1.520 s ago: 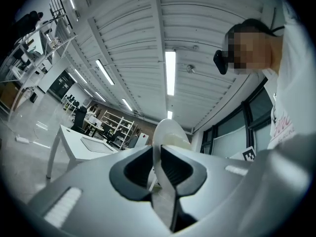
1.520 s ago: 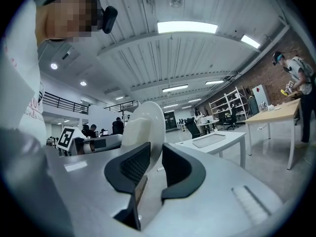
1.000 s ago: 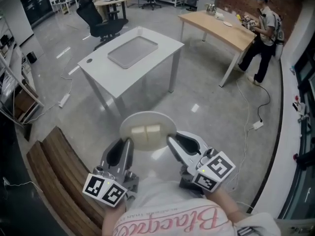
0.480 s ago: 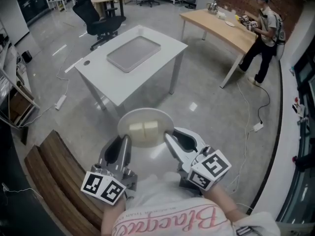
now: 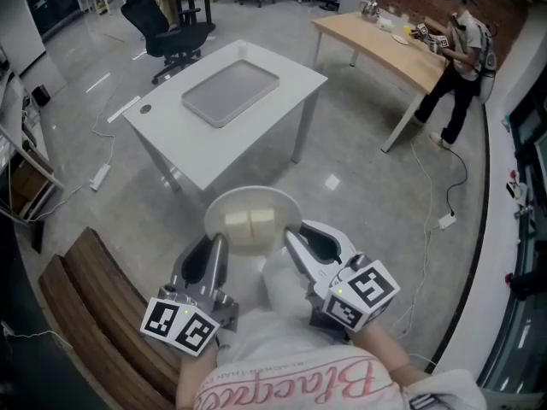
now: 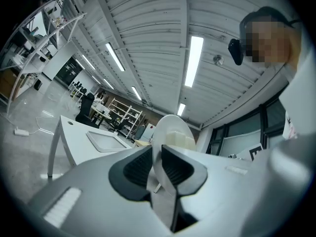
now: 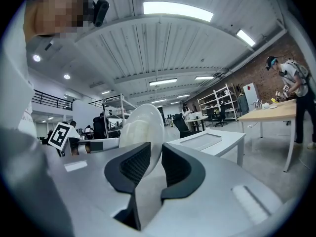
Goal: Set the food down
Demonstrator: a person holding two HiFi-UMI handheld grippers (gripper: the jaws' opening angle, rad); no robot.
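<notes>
Plate (image 5: 256, 192): a pale round plate hung in mid-air over the grey floor, close to the person and roughly level.
Food (image 5: 250, 225): two pale blocks lay side by side in the plate's middle, touching; their kind could not be told.
Left gripper (image 5: 220, 246): clamped on the plate's near-left rim, which was pinched between its ribbed pads.
Right gripper (image 5: 293, 239): on the near-right rim. Its jaws had just been opening somewhat, yet the rim stood between them and the pads looked to be on it.
White table (image 5: 171, 131): stood farther off and slightly left, well apart from the plate.
Grey tray (image 5: 231, 92): lay bare on the table's far half, the likely landing spot.
Step in hand: judged to be the carry toward the table, with the set-down not yet begun.
Doing it well: both rims needed one height so the blocks would not slide, and the right grip probably wanted firming. The plate should clear the table edge, sink flat until it rested, and only then be released, both sides together.
Risk: a slack right side could tip the plate rightward.
</notes>
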